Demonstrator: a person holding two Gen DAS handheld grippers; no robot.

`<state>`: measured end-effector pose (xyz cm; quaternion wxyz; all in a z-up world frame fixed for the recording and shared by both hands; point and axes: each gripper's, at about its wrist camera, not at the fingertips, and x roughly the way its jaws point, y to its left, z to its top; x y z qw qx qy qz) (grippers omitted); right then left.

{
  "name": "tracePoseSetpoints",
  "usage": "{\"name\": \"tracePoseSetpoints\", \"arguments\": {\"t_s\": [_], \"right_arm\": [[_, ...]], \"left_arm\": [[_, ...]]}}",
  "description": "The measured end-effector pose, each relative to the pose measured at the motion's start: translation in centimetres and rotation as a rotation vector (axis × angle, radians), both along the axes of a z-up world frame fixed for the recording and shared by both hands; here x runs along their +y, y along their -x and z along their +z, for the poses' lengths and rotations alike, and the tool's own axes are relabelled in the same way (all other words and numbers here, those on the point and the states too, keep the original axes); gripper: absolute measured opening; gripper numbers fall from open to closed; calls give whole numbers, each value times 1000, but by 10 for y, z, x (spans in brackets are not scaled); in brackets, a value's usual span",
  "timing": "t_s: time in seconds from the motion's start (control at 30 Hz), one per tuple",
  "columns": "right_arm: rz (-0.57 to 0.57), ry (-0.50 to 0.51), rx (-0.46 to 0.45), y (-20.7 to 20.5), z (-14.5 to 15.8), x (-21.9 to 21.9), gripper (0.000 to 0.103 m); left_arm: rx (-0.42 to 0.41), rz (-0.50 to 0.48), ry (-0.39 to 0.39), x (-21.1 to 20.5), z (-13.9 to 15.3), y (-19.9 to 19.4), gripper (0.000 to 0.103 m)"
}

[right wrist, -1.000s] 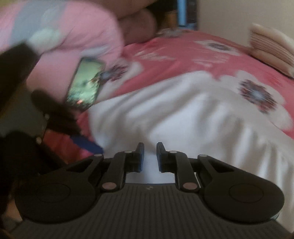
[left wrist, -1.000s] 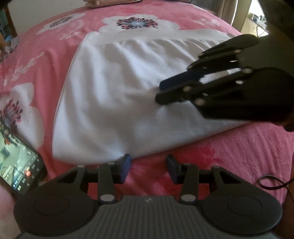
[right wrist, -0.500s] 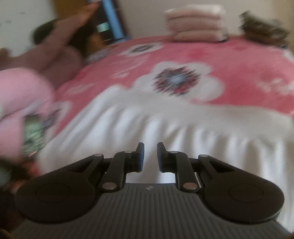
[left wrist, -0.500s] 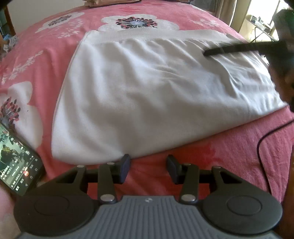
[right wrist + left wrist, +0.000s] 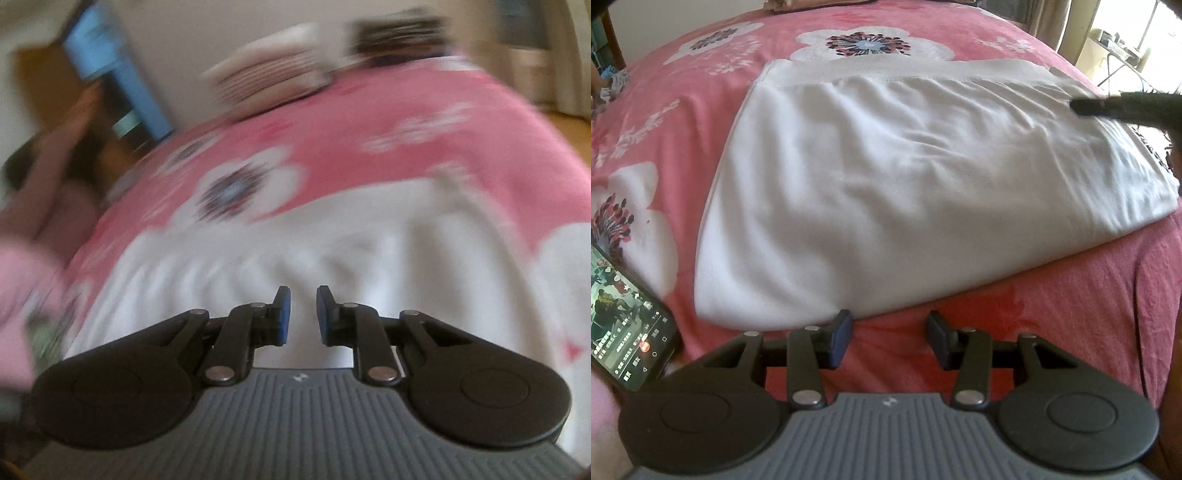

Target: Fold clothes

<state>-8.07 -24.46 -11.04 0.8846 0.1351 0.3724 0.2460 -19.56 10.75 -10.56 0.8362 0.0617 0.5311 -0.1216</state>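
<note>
left gripper (image 5: 889,338): held agape, empty, folded white garment (image 5: 886,192) just ahead | right gripper (image 5: 303,314): narrowly parted, nothing clasped, garment beneath

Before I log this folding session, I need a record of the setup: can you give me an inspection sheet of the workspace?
Surface: pink floral bedspread, wrinkled near the front.
Job's things: white folded garment lying flat, ribbed band on its far edge.
Clutter: black smartphone, screen lit, left of the garment; stack of folded pale linens at the far end, blurred.
Grippers: left claw open, just off the garment's near edge; right claw open above the garment.
Cables: thin black cable at right.
Surroundings: window; another person, blurred.
</note>
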Motion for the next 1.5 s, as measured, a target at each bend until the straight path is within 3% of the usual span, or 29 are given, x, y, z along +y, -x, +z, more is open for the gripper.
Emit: {"name": "tracePoseSetpoints", "arguments": {"t_s": [0.07, 0.13, 0.3, 0.37, 0.47, 0.6, 0.73, 0.83, 0.9, 1.0, 1.1, 1.27, 1.4, 1.5], "right_arm": [[71, 26, -5, 11, -4, 9, 14], [15, 61, -2, 18, -12, -4, 13], [-380, -20, 17, 31, -24, -103, 10], [-501, -34, 13, 41, -22, -130, 14], [-566, -56, -18, 55, -16, -148, 15], [-472, -115, -31, 48, -16, -127, 15], [-310, -131, -2, 21, -20, -78, 15], [-215, -161, 22, 4, -21, -47, 15], [-190, -188, 49, -2, -24, -33, 15], [-181, -199, 85, -11, -28, -28, 15], [-213, -189, 95, -9, -32, -56, 11], [-409, -212, 104, 1, -32, -130, 11], [-501, -168, 77, 11, -17, -158, 15], [-480, -187, 44, 18, -4, -150, 15]], "left_arm": [[1, 1, -1, 0, 0, -1, 47], [2, 2, -3, 0, 0, -1, 47], [-8, -19, -15, -3, 2, -3, 47], [-60, -57, -24, -3, 12, 1, 47], [-136, -85, 5, 0, 34, 5, 49], [-183, -123, 39, -11, 48, -13, 52], [-201, -197, 68, -48, 43, -52, 52], [-195, -204, 144, -76, 29, -82, 51], [-171, -164, 206, -86, 15, -100, 49], [-136, -26, 269, -77, -3, -115, 47], [-154, 127, 351, -35, -5, -121, 47], [-193, 343, 398, 34, 2, -133, 47], [-258, 369, 322, 35, 21, -137, 51], [-275, 309, 302, 13, 36, -133, 53]]}}
